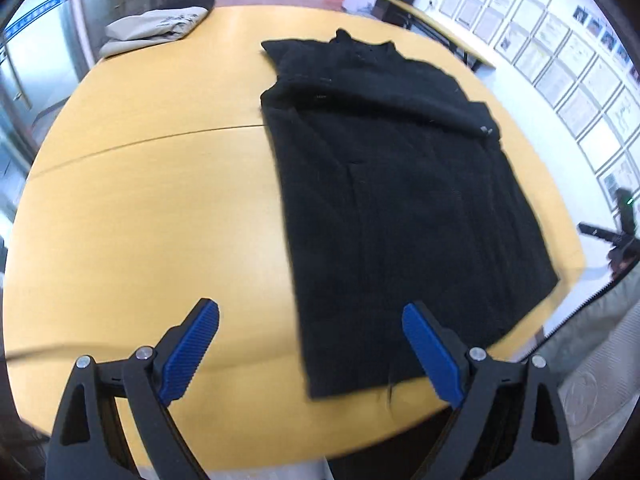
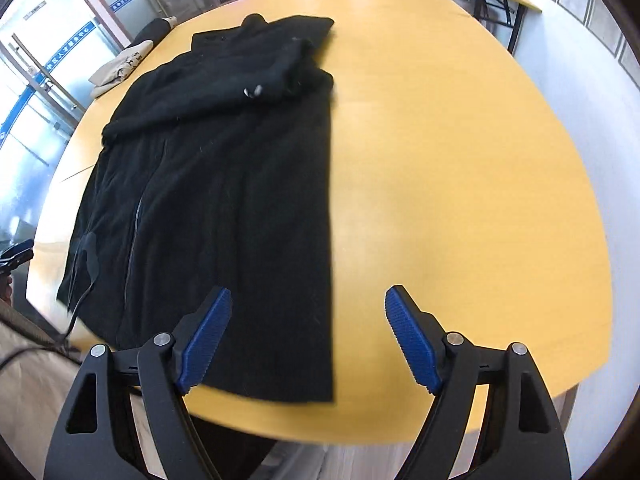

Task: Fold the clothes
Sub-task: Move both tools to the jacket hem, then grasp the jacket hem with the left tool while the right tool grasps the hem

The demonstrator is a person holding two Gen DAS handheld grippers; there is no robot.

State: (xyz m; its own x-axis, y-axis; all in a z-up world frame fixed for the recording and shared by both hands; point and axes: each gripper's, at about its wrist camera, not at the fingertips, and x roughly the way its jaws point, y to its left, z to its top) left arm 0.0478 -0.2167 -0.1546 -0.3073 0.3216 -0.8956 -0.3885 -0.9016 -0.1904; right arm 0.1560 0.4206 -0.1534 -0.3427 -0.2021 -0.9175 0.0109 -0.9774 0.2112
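A black jacket (image 1: 392, 184) lies flat on the yellow table (image 1: 160, 208), collar at the far end, both sleeves folded across the chest. It also shows in the right wrist view (image 2: 224, 168). My left gripper (image 1: 310, 316) is open and empty, above the jacket's near left hem corner. My right gripper (image 2: 308, 300) is open and empty, above the near right hem corner. Neither touches the cloth. The other gripper shows at the right edge of the left wrist view (image 1: 612, 236).
Folded beige and dark garments (image 1: 160, 28) sit at the table's far left corner, also in the right wrist view (image 2: 124, 64). The table's near edge (image 2: 360, 420) runs just under both grippers. A second table (image 1: 436, 28) stands by the far wall.
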